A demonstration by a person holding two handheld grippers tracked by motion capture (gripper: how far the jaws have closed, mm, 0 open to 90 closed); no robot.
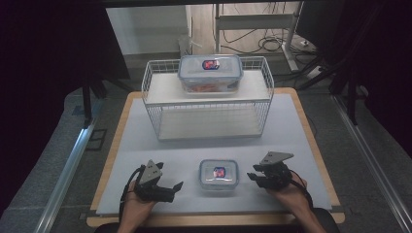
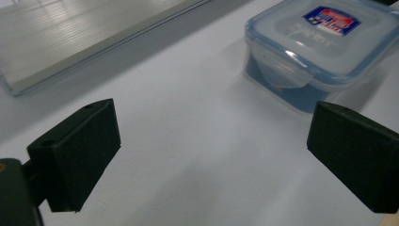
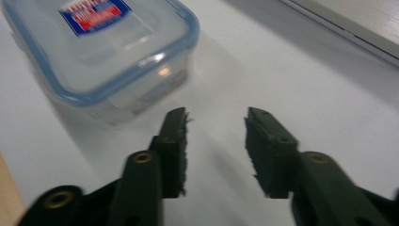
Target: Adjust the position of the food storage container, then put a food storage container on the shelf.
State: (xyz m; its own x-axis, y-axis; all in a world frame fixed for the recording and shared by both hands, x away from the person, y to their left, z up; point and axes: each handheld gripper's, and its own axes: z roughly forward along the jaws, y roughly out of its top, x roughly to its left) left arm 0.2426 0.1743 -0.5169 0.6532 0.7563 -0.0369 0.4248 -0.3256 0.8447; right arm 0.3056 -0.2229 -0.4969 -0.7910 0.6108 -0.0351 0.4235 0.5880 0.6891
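Observation:
A small clear food box (image 1: 218, 175) with a blue-rimmed lid and a red and blue label sits on the white table near the front edge. To its left, my left gripper (image 1: 176, 190) rests low with its jaws wide apart and nothing between them; the small box (image 2: 320, 42) lies ahead of its right jaw. My right gripper (image 1: 254, 178) is just right of the box, jaws partly apart over bare table, with the small box (image 3: 101, 52) ahead and to the left. A larger lidded box (image 1: 210, 73) stands on the wire rack's top shelf.
The white wire rack (image 1: 209, 104) stands across the far half of the table, its lower shelf bare. The table's wooden edge (image 1: 111, 145) borders the white mat. A metal rail (image 1: 63, 179) runs along the floor at the left, and cables lie beyond the table.

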